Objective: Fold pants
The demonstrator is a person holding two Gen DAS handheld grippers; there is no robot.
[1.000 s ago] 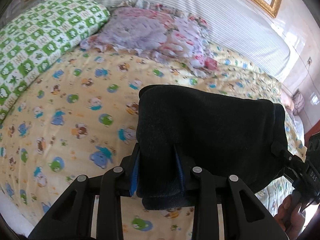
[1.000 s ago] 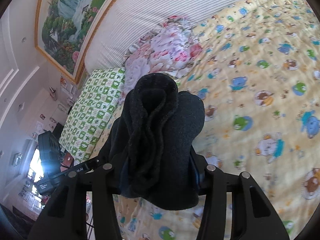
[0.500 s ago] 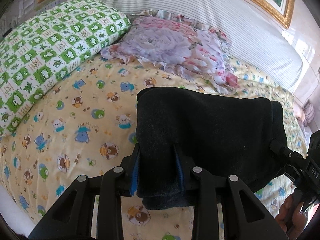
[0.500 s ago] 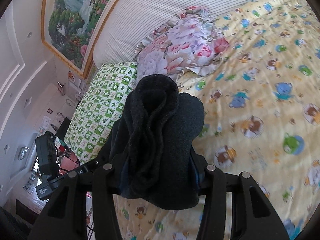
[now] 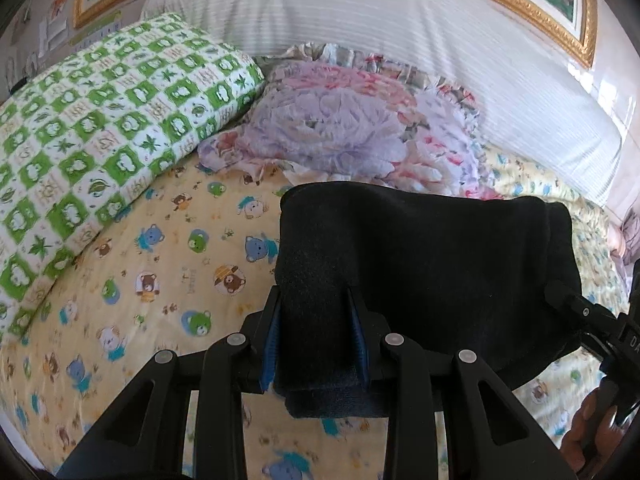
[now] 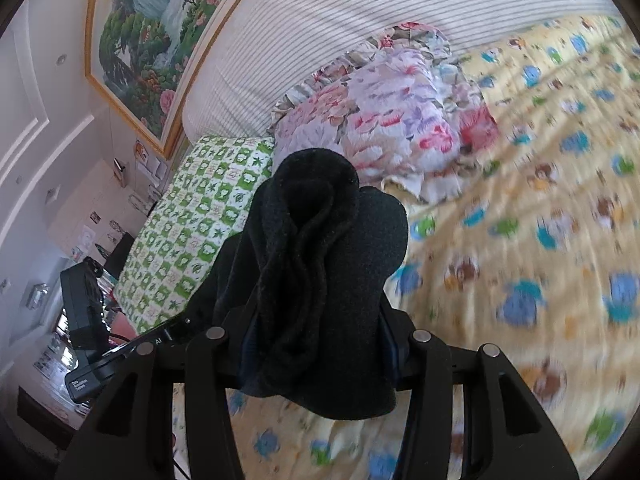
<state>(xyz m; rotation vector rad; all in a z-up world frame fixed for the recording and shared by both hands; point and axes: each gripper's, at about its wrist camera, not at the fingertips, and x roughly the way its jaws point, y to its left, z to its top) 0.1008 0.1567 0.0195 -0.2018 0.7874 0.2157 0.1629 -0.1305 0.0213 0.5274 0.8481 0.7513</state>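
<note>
Bed covered with a yellow cartoon-animal print sheet (image 5: 168, 248), carrying at its head edge a green-and-white checked pillow (image 5: 100, 120) and a floral ruffled pillow (image 5: 340, 128); a white striped padded headboard (image 5: 360, 20) stands behind them.

Folded black fleece-like pants (image 5: 420, 268), held in the air above the sheet and stretched between the two tools; whether the lower hem touches the sheet cannot be told. The bundle lies nearer the head edge than the foot, just in front of the floral ruffled pillow in the left wrist view. It appears as a compact, several-layer rectangle, matte and slightly napped; in the right wrist view the gripped end (image 6: 320, 272) shows rolled, rounded layer edges.

Handling, as judged: soft, limp and light, not fragile, with enough surface friction to resist slipping. It will sag wherever unsupported, so hold belongs at the two opposite short ends, pinching through all layers together, as here. A grip on one layer only would likely let the fold open.

Left gripper (image 5: 316, 344): blue-padded jaws closed narrowly, clamping one end of the pants.

Right gripper (image 6: 316, 356): jaws likewise closed onto the opposite end, fabric bulging above them.
</note>
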